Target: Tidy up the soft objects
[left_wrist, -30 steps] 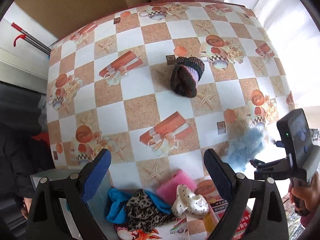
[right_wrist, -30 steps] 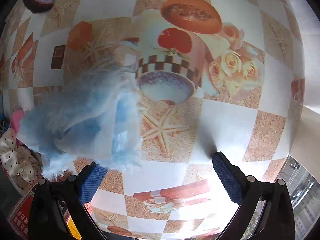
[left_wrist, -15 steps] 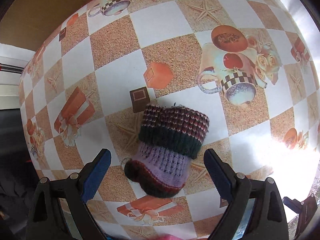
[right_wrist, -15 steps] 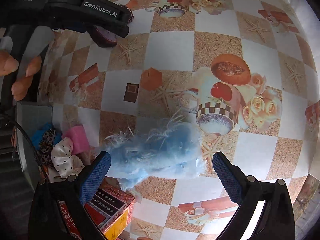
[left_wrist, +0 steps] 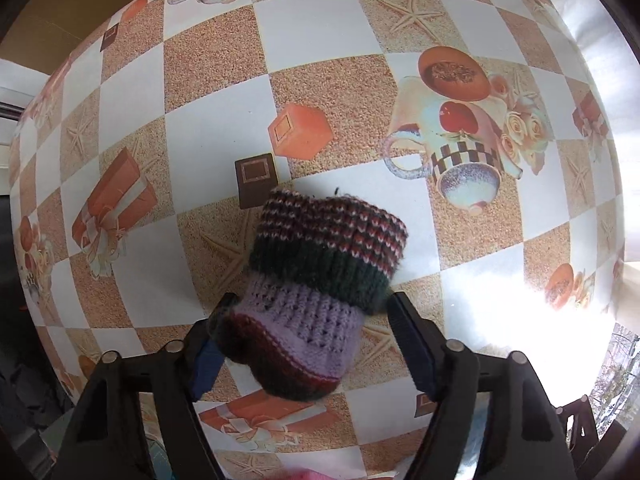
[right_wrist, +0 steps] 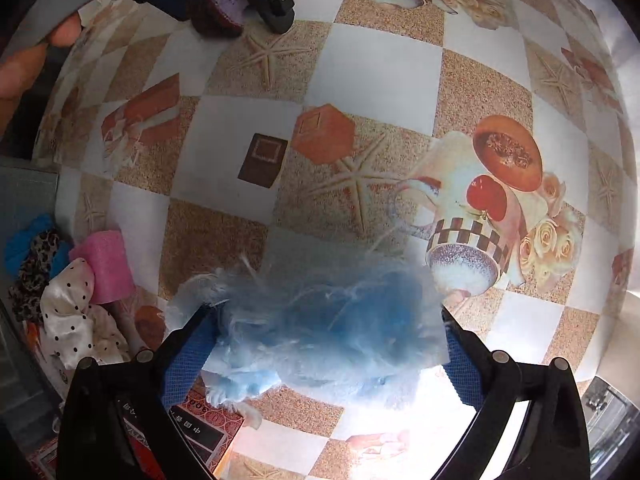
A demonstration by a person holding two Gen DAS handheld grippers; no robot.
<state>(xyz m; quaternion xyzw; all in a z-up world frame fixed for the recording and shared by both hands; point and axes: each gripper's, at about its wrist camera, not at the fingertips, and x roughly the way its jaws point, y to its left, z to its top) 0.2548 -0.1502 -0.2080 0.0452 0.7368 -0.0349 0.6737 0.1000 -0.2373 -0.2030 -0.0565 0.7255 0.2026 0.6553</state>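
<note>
- The left gripper (left_wrist: 308, 336) has its two fingers closed in against the lilac lower part of a knitted sock (left_wrist: 320, 284); both pads press its sides.
- The sock lies on the checked tablecloth (left_wrist: 320, 28), its striped cuff pointing away from the camera.
- The right gripper (right_wrist: 328, 344) pinches a fluffy blue piece (right_wrist: 324, 324) between its blue pads, fingers partly closed on it, over the tablecloth.
- At the left edge of the right wrist view lie a pink roll (right_wrist: 105, 266), a polka-dot cloth (right_wrist: 72, 316) and a leopard-print cloth (right_wrist: 32, 268), bunched together.
</note>
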